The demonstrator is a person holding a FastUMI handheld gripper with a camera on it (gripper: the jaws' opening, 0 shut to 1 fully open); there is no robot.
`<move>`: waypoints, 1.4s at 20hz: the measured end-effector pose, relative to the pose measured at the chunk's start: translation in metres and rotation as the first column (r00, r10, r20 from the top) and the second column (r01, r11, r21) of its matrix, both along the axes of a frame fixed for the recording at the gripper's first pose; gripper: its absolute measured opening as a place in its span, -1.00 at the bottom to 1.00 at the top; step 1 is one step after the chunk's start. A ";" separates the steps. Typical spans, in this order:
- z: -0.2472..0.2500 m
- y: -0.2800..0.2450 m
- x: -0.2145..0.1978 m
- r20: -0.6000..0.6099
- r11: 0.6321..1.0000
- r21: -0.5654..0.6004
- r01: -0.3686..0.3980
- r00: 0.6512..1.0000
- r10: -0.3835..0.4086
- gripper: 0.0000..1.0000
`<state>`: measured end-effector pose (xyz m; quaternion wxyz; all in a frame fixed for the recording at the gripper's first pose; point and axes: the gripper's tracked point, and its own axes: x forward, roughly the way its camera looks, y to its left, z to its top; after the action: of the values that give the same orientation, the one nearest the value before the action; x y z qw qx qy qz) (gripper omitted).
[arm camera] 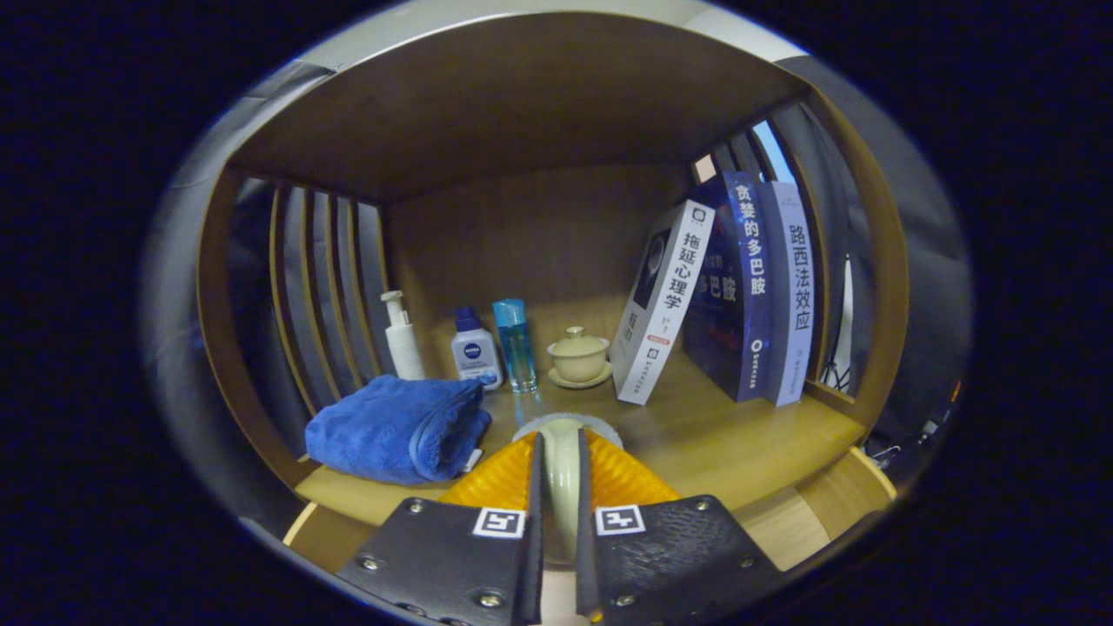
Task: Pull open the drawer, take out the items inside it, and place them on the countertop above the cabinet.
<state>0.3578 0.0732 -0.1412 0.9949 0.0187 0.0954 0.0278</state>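
Observation:
My gripper (561, 452) is shut on a pale ceramic piece (561, 432) with a rounded rim, gripped edge-on between both fingers. It hangs just above the front of the wooden countertop (696, 443), inside the open shelf. Beyond the fingers a cream lidded teacup on a saucer (578, 356) stands on that surface. A folded blue towel (396, 428) lies just left of the fingers. How much of the held piece sits behind the fingers is hidden.
Behind the towel stand a white pump bottle (402, 337), a small white bottle with a blue cap (475, 348) and a clear blue bottle (516, 344). Three books (739, 300) lean at the right. Slatted wooden side walls (326, 296) and a wooden top (522, 96) enclose the space.

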 end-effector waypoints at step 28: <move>0.090 -0.003 -0.034 0.146 0.998 -0.040 0.059 0.988 -0.052 0.91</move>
<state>0.3235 0.0705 -0.0509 0.9997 -0.0024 0.0229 -0.0006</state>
